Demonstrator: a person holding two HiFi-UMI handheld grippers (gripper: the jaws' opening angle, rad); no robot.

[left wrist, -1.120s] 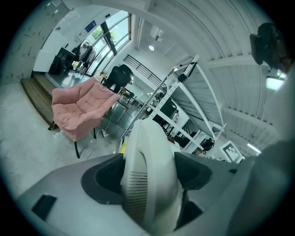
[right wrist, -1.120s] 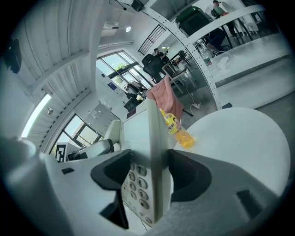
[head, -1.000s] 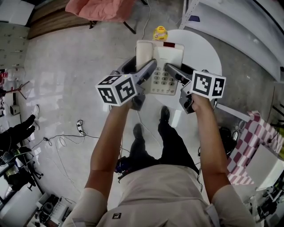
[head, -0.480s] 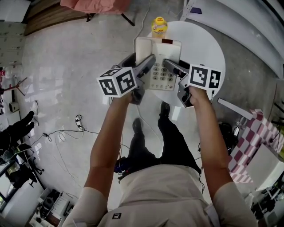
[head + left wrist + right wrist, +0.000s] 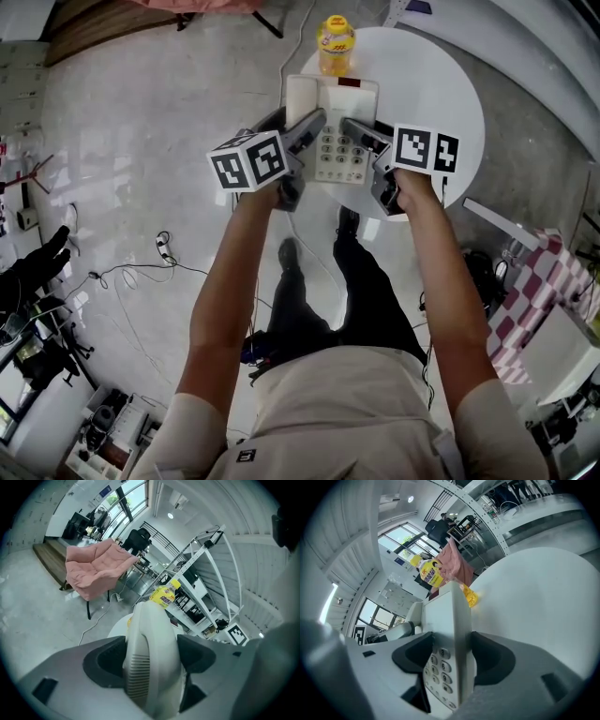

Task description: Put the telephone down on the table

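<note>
Clamped tight on the white telephone [image 5: 336,141]: left gripper [image 5: 312,127] on the handset side, right gripper [image 5: 353,129] on the keypad edge. Upper centre of frame, over the round table [image 5: 431,84] near its edge.

There was one telephone [image 5: 335,150], one yellow bottle [image 5: 335,45], one pink chair [image 5: 93,569], one round worktop [image 5: 441,84] — and two tools: left hand-held gripper [image 5: 317,122], right hand-held gripper [image 5: 347,127].
</note>
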